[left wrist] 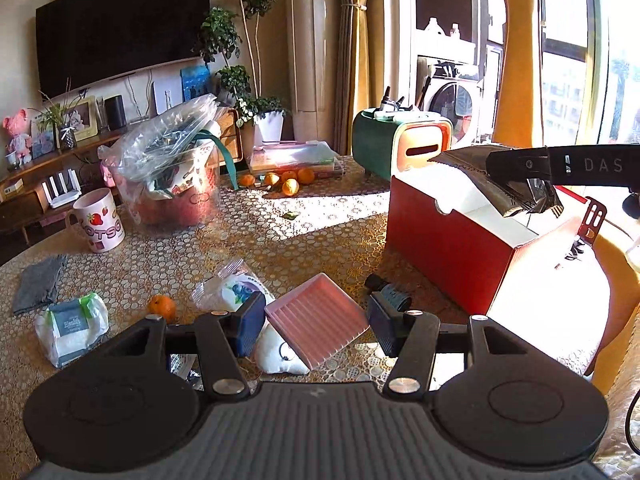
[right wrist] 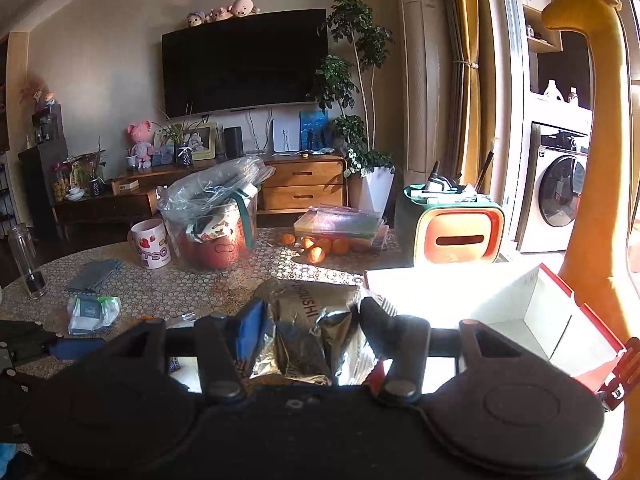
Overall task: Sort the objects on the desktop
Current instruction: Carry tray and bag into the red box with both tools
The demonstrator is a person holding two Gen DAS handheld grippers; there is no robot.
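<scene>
the left gripper (left wrist: 316, 322) holds a pink ribbed rectangular plastic tray (left wrist: 318, 322) between its blue pads, the tray tilted with one corner up, lifted above the round table with the gold honeycomb-patterned cloth (left wrist: 320, 232). the right gripper (right wrist: 310, 330) is clamped on a crinkled silver-grey foil pouch (right wrist: 308, 320) with printed lettering; in the left wrist view the same gripper reaches in from 3 o'clock, the pouch hanging at its tip above the open red cardboard box with a white inside (left wrist: 472, 248).

seen from the left wrist, a white plush toy with a drawn eye (left wrist: 280, 354) lies under the tray at 6 o'clock. a clear packet printed with blueberries (left wrist: 232, 292) sits at 9 o'clock of the tray, and a small orange tangerine (left wrist: 162, 308) further that way. a white and grey tissue pack (left wrist: 72, 326) is near the table edge at 8 o'clock, a folded grey cloth (left wrist: 40, 284) beyond it. a dark small bottle (left wrist: 388, 290) lies between the tray and the box. a white mug with strawberries (left wrist: 98, 218) stands at 10 o'clock, just beside a clear plastic bin stuffed with bags (left wrist: 172, 176). four more tangerines (left wrist: 286, 182) cluster at 12 o'clock.
</scene>
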